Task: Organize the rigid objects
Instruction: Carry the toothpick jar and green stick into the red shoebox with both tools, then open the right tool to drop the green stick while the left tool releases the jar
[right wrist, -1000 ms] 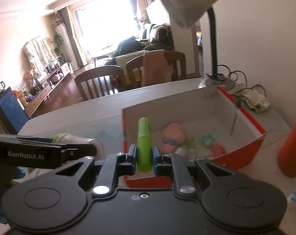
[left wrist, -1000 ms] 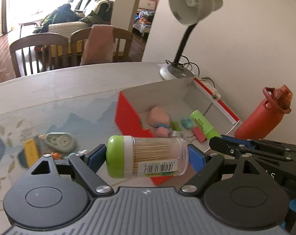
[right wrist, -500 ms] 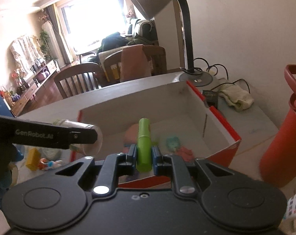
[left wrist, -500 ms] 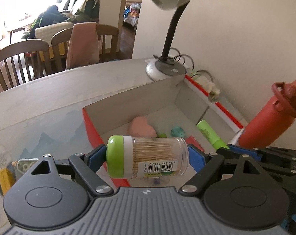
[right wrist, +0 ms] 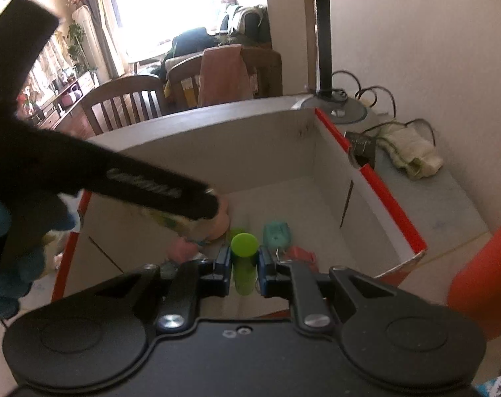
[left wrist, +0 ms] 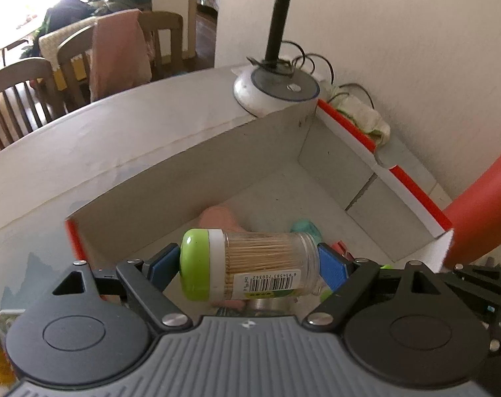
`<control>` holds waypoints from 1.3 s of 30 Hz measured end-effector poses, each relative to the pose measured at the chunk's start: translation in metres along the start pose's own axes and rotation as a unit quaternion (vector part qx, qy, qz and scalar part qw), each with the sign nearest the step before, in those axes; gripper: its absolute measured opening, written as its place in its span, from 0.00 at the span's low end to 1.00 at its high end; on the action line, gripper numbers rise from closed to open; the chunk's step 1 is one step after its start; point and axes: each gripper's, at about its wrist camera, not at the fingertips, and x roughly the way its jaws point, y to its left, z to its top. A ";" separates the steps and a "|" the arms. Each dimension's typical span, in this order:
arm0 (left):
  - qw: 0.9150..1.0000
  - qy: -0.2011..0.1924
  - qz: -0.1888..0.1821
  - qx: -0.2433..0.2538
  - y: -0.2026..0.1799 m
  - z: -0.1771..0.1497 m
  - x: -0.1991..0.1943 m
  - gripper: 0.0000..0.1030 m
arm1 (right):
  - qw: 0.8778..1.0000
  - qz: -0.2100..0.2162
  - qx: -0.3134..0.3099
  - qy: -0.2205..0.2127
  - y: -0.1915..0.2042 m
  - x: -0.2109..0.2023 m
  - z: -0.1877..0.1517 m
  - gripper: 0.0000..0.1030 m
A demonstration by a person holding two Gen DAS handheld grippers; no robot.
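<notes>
**Two loads poised over the box**

The left tool (left wrist: pixel 250 266) is clamped on a toothpick jar (left wrist: pixel 250 266), gripped end to end: one blue pad on the green cap, the other on the clear base, so the jar lies crosswise between the fingers. The right tool (right wrist: pixel 245 269) is clamped on a green tube (right wrist: pixel 244 258), narrow jaws pinching its sides, its round end pointing forward into the box.

Both tools tilt down over the open red-and-white cardboard box (left wrist: pixel 412 195) on the counter (left wrist: pixel 124 132). Small items already lie on the box floor: a pink piece (left wrist: pixel 217 218), a teal piece (right wrist: pixel 276 235) and a red one (right wrist: pixel 300 253). From the right wrist view the left tool crosses the near left part of the box, close to the pink piece.

The step in hand looks like placing both items. To do it well, lower each load toward a bare patch of floor, the jar kept level so it does not roll onto the smaller pieces, and let go low rather than dropping. With the tools close together, releasing one and then the other should avoid a knock. An orange-red bottle (left wrist: pixel 475 211) stands just outside the right wall; a lamp base (left wrist: pixel 277 91) sits behind the far corner.
</notes>
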 end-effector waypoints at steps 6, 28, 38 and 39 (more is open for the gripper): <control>1.000 0.010 0.000 0.000 -0.009 0.009 0.025 0.85 | 1.000 0.008 -0.002 0.011 -0.005 0.007 -0.003 0.14; 0.999 0.049 0.002 -0.003 -0.014 0.015 0.068 0.85 | 1.000 0.004 -0.022 0.002 -0.007 0.014 0.002 0.26; 0.999 0.039 0.003 -0.001 -0.014 0.012 0.054 0.85 | 1.000 0.001 -0.012 -0.007 -0.009 0.006 0.004 0.42; 0.999 0.037 0.003 -0.001 -0.014 0.012 0.052 0.85 | 1.000 0.000 -0.010 -0.008 -0.009 0.005 0.004 0.43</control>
